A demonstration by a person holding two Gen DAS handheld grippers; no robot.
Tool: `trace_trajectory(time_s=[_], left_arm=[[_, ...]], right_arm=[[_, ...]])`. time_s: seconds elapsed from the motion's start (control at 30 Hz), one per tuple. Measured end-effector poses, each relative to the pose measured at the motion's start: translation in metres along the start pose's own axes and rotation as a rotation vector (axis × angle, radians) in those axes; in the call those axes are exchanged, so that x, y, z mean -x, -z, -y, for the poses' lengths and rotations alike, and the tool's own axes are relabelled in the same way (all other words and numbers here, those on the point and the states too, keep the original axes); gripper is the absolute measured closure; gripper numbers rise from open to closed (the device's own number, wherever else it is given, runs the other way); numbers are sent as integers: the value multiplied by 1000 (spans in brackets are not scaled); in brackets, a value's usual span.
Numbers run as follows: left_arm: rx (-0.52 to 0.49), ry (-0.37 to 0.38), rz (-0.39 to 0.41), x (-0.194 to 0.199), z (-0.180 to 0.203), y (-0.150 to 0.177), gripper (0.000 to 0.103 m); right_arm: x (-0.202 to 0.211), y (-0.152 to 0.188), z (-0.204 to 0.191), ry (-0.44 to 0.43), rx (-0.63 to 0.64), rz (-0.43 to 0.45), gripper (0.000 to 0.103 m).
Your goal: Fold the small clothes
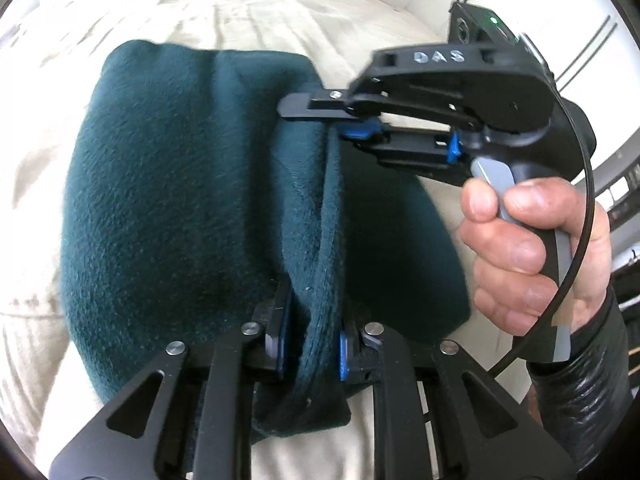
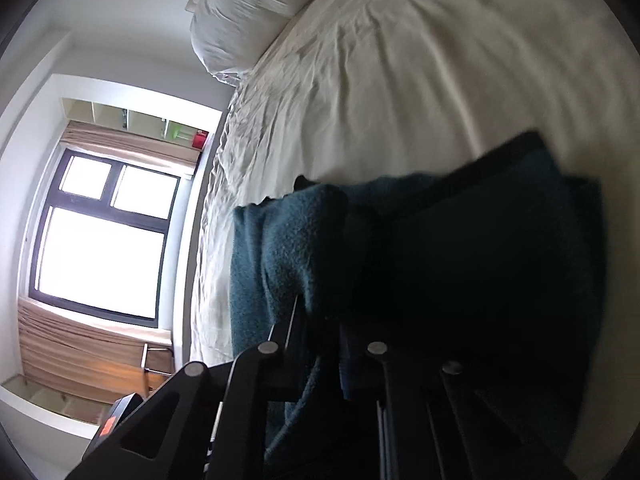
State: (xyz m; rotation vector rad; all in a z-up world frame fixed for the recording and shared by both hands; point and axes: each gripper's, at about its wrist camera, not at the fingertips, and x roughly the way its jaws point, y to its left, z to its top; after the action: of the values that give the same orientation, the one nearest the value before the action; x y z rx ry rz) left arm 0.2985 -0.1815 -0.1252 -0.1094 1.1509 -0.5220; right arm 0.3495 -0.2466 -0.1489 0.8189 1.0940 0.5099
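A dark teal fleece garment hangs folded over above the cream bed sheet. My left gripper is shut on a bunched edge of it at the bottom of the left wrist view. My right gripper comes in from the right, held by a hand, and is shut on the garment's upper edge. In the right wrist view the garment drapes over and between the right gripper's fingers, mostly in dark shadow.
A white pillow lies at the head of the bed. A bright window with tan curtains is beyond the bed. A white wardrobe stands at the right. The person's hand grips the right handle.
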Motion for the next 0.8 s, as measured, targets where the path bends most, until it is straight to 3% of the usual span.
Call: trace_trajectory(time_s=[0.23, 0.4, 0.7, 0.8], left_arm=[[-47, 51, 11, 4, 37, -5, 88], [-66, 72, -10, 8, 38, 2, 88], [-36, 93, -37, -16, 52, -1, 87], [-20, 116, -25, -10, 41, -2, 79]], right_arm=[[40, -13, 5, 25, 45, 38, 90], [63, -21, 28, 53, 27, 22, 90], [60, -19, 79, 66, -74, -5, 90], [61, -18, 86, 55, -86, -1, 89]])
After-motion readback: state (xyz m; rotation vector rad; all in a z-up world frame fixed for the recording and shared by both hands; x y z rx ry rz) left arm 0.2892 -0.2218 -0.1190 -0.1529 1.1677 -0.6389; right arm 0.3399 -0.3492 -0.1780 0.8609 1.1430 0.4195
